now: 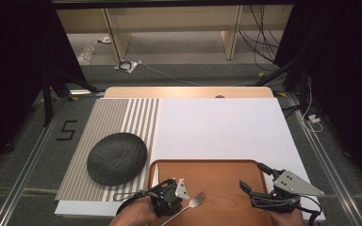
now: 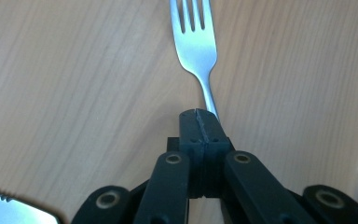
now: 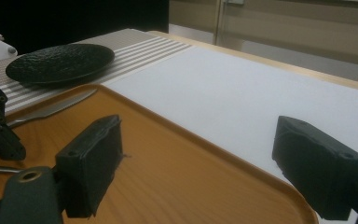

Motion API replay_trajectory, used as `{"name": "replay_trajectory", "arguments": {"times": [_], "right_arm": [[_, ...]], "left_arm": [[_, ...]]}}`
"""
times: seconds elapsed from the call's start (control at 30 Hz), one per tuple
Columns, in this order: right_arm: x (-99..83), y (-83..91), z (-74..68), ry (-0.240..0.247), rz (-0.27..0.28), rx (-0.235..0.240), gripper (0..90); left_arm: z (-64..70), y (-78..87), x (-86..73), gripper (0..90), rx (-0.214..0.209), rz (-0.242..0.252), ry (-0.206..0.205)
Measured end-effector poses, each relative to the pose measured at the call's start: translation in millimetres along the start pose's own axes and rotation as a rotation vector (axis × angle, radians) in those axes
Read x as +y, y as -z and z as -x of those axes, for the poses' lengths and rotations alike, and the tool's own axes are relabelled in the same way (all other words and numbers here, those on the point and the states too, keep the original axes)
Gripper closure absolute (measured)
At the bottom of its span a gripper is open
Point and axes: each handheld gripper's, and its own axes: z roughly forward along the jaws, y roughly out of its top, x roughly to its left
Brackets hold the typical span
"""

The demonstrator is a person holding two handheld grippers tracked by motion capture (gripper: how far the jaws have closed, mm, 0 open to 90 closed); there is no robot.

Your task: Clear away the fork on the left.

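- The left gripper is clamped on the neck of a shiny silver metal fork, whose tines point away over a brown wooden tray with a raised rim at the near edge of the table.
- The left gripper view gives the closest look at the hold: the two black jaws meet on the fork just below its head, with the tray's grain behind.
- The right gripper waits over the tray's right half with its jaws spread wide and nothing between them.
- The step in hand appears to be the pick-up of the fork; whether it rests on the tray or hangs just clear of it cannot be told.
- The next move likely calls for a firm hold and a carry leftward to the striped beige placemat, where a dark, rough-textured round plate sits; the fork would want setting down flat beside that plate, clear of its rim.
- The left gripper view alone catches the serrated tip of a steel knife at its lower left corner.
- The right gripper view adds a low sidelong look: the knife lies on the tray near its far rim, the plate beyond it, and a white table mat stretches to the right.
- The high view sets the scene: tray nearest the person, plate to its left.
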Motion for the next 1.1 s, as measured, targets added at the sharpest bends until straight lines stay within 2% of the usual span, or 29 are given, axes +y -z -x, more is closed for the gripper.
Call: {"name": "replay_trajectory", "arguments": {"times": [0.1,0.2,0.23,0.3,0.43,0.6,0.7,1.1], "right_arm": [[-0.2,-0.3,0.2,0.003,-0.003,0.001,16.9],[-0.3,-0.1,0.2,0.003,-0.002,0.001,16.9],[-0.3,0.0,0.3,0.003,-0.002,0.001,16.9],[-0.2,0.0,0.2,0.001,-0.001,0.001,16.9],[0.1,0.6,-0.4,0.006,-0.011,-0.002,17.0],[-0.2,-0.3,0.1,0.005,-0.005,0.001,16.9],[0.0,0.7,0.1,0.006,-0.011,-0.002,16.9],[-0.6,-1.1,-0.3,0.004,-0.005,0.001,16.9]], "left_arm": [[3.7,4.5,2.3,89.5,-0.017,0.026,-0.007],[11.5,4.7,4.9,89.5,-0.073,0.053,-0.018],[14.2,3.1,5.7,89.6,-0.082,0.048,-0.024],[16.3,-0.4,6.0,89.6,-0.074,0.018,-0.048],[13.1,-3.7,3.8,89.6,-0.049,-0.003,-0.046],[9.5,-4.2,2.3,89.6,-0.042,-0.001,-0.03],[6.7,-4.8,0.8,89.6,-0.012,-0.013,-0.031],[-13.4,-0.8,-13.0,89.6,0.027,-0.015,0.042]]}}
